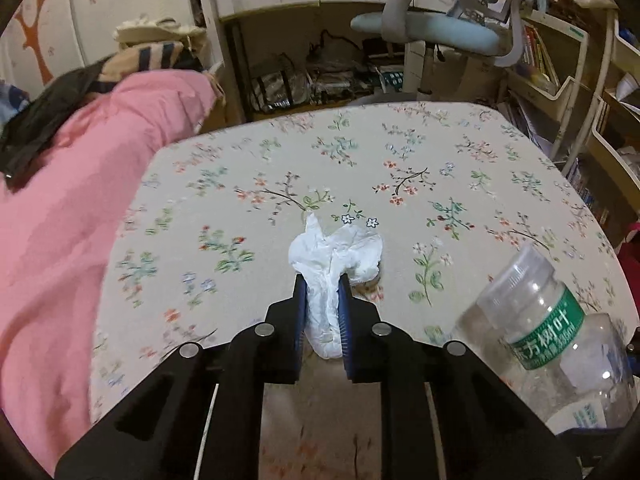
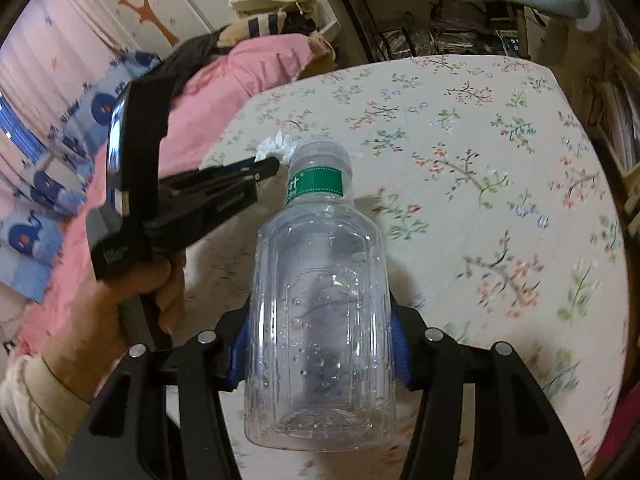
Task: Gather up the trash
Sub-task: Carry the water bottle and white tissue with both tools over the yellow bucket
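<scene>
A crumpled tissue [image 1: 334, 256] is being pinched by the left gripper [image 1: 323, 292]; an empty bottle [image 2: 320, 300] is being clamped by the right gripper [image 2: 320, 344]; both grips should be kept firm above the floral table [image 1: 440, 152].

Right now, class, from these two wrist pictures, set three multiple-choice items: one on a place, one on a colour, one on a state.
1. What does the left gripper hold?
A. a crumpled white tissue
B. a spoon
C. a red cup

2. What colour is the band on the clear plastic bottle?
A. yellow
B. green
C. black

3. How does the right gripper stand?
A. wide open, holding nothing
B. out of sight
C. shut on the bottle

Key: 1 A, the tissue sits pinched between its fingers above the floral tablecloth. 2 B, the label reads green in both views. 3 C, blue pads press the bottle's sides.
</scene>
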Action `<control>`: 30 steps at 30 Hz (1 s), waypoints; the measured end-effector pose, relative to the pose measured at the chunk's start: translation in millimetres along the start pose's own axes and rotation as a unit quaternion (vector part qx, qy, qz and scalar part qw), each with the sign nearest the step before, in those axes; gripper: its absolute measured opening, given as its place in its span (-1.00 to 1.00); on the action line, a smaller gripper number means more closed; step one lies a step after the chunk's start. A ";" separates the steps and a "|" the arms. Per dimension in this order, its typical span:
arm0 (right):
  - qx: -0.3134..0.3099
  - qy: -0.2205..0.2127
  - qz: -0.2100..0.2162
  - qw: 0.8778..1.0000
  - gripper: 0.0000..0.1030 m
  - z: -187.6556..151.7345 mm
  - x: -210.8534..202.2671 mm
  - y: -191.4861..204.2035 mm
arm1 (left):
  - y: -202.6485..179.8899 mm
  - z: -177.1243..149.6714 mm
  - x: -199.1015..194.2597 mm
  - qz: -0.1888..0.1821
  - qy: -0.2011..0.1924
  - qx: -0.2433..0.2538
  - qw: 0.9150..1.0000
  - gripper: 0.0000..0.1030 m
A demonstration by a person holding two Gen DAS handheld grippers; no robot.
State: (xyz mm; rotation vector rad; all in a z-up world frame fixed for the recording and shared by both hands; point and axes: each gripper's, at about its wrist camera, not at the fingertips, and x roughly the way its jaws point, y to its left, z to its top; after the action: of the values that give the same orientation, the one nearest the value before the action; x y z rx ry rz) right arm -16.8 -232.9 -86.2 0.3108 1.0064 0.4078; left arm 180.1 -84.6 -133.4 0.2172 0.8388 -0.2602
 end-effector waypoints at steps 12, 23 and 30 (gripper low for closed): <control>0.068 -0.060 0.090 0.992 0.05 -34.2 -39.3 7.9 | -2.2 -39.5 -96.5 0.006 -0.046 0.001 0.999 -0.72; 0.081 -0.088 0.127 0.985 0.05 -84.4 -70.6 20.6 | 1.0 -112.9 -182.5 -0.010 -0.055 -0.028 0.998 -0.72; 0.093 -0.103 0.150 0.979 0.05 -111.6 -84.2 24.9 | -1.7 -155.9 -215.9 -0.009 -0.050 -0.031 0.998 -0.72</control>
State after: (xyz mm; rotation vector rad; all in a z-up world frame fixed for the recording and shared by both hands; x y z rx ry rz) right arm -157.3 -243.0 -68.3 0.6651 0.7966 0.5433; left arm -68.1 -10.5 -71.7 0.1369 0.7493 -0.2589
